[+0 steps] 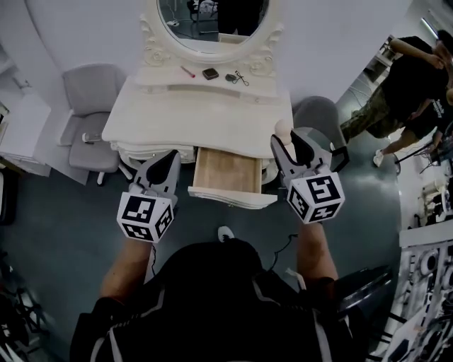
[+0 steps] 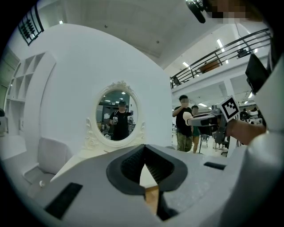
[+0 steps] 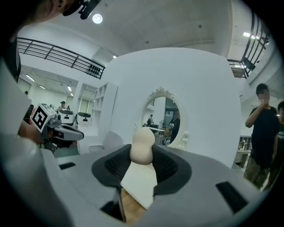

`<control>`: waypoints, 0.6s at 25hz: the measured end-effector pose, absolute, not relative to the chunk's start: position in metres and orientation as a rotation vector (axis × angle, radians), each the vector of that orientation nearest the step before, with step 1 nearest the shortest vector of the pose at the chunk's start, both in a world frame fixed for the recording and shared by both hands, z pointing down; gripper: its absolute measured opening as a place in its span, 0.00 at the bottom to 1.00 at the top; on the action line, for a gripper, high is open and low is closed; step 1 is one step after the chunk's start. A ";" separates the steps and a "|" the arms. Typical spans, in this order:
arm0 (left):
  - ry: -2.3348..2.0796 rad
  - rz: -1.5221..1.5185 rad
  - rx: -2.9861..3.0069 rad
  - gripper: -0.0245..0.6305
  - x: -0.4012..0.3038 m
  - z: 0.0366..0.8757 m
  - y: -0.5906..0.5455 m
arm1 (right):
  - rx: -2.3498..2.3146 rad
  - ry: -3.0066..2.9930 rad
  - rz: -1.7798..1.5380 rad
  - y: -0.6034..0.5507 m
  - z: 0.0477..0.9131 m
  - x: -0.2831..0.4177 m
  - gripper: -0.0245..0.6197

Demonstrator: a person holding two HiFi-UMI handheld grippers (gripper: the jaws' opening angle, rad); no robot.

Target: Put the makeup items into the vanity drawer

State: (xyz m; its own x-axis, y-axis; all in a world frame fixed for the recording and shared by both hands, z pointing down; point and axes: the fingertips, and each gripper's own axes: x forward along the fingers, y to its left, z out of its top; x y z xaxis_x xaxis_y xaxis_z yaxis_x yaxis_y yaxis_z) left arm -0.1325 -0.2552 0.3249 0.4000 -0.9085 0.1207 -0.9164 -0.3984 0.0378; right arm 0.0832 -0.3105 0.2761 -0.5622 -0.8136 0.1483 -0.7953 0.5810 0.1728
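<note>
Closest to the camera is the person's dark jacket (image 1: pixel 212 304), and beyond it both forearms reach toward the open drawer (image 1: pixel 228 170) of the white vanity (image 1: pixel 141 117). The right gripper (image 1: pixel 287 145) is at the right side of the drawer, near its front corner. Its jaws press on a beige makeup sponge (image 3: pixel 142 148). The sponge sticks out past the tips, I think so that it can be dropped into the drawer without the jaws touching the wood.

The left gripper (image 1: pixel 170 161) is at the left side of the drawer, its jaws closed together with nothing between them. It seems only to wait.

The drawer is pulled out and looks empty inside, so the sponge is probably the first item to go in. Behind the drawer, on the raised shelf under the mirror (image 1: pixel 212 21), lie a red pencil (image 1: pixel 187 71), a dark compact (image 1: pixel 210 73) and an eyelash curler (image 1: pixel 238 78). They are well apart from both grippers and not yet stored. The sponge must next come over the drawer and go lower.
</note>
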 end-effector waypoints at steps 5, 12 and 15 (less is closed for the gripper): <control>-1.696 0.119 2.501 0.04 -0.127 0.334 -0.279 | 1.238 -2.606 -0.102 -0.343 0.298 0.078 0.27; -1.744 0.159 2.420 0.04 -0.118 0.357 -0.297 | 1.079 -2.630 -0.027 -0.382 0.346 0.071 0.28; -1.769 0.182 2.394 0.04 -0.115 0.366 -0.305 | 1.015 -2.631 0.006 -0.398 0.369 0.068 0.28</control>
State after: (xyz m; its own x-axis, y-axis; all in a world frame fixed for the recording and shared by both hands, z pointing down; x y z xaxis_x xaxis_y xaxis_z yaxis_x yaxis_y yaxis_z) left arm -0.1152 -0.3048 0.3657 0.2931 -0.9368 0.1912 -0.9561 -0.2879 0.0553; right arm 0.0682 -0.3979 0.3694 -0.6961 -0.6539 0.2964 -0.6553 0.7474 0.1099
